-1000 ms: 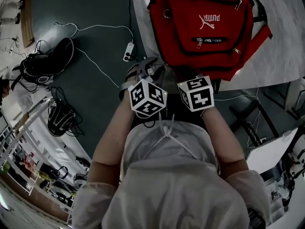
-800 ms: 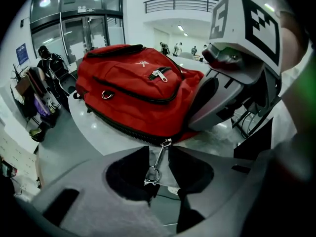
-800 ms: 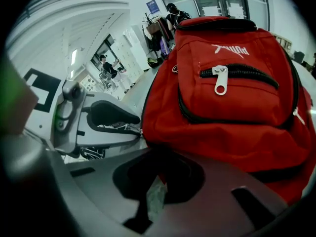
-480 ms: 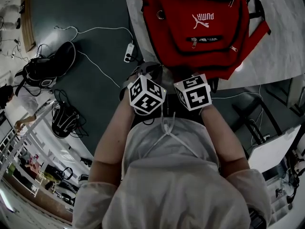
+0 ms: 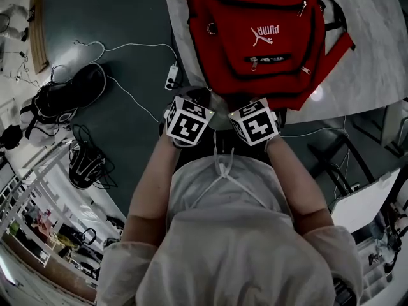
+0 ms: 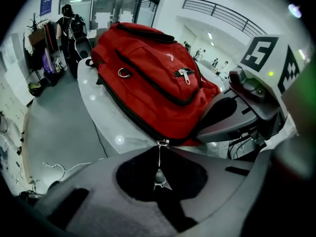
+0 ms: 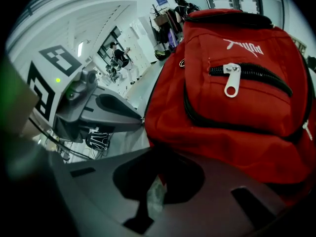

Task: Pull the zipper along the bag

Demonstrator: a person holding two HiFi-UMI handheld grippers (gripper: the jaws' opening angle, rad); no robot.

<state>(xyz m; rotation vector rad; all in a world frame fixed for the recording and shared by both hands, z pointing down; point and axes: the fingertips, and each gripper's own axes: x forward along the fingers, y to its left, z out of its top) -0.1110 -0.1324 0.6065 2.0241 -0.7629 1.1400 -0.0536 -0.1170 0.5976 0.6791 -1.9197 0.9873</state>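
Backpack [image 5: 261, 37], red, lies flat on the white table [image 5: 376, 56], upper centre of the head view. Left gripper [image 6: 161, 146]: jaws have just been closing and now pinch the zipper pull [image 6: 159, 177] at the backpack's near edge. Right gripper [image 7: 157, 157]: jaws clamped on red fabric of the same edge, just beside the left.

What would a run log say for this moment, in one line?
left gripper: jaws just closed on zipper pull | right gripper: shut on red backpack lower edge | stage: pull not yet started
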